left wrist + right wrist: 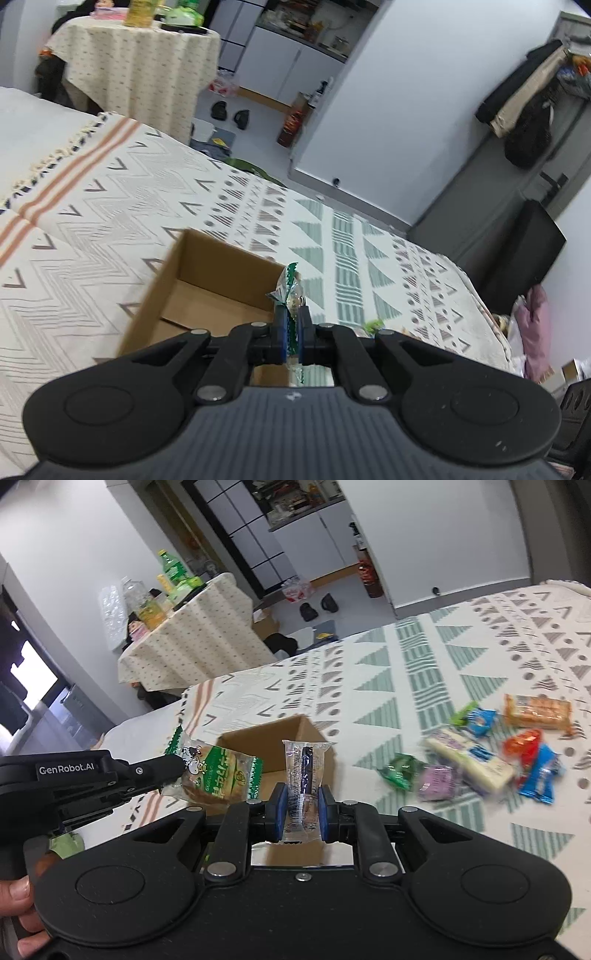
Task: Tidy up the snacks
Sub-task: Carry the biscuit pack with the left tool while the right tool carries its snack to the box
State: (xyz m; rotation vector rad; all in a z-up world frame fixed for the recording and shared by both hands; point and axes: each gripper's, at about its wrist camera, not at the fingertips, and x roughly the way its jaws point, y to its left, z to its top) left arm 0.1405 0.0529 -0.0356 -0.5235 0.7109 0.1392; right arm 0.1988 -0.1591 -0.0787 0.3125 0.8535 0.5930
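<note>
An open cardboard box [207,288] [280,731] sits on the patterned bedspread [147,192]. My left gripper [292,317] is shut on the sealed edge of a green-and-white bread packet [290,291], held over the box's right rim. The right wrist view shows that left gripper [177,771] from the side, with the packet [221,775] hanging at the box's left. My right gripper [303,801] is shut on a clear-wrapped snack with a dark stripe [304,771], upright in front of the box. Several loose snacks lie to the right, among them an orange packet [537,710] and a white bar [469,760].
A cloth-covered round table [140,62] [192,635] with bottles stands beyond the bed. A person's hand [14,904] grips the left handle. A small green wrapper [373,325] lies just right of the left fingers. The bed's far edge drops to a floor with shoes and bags.
</note>
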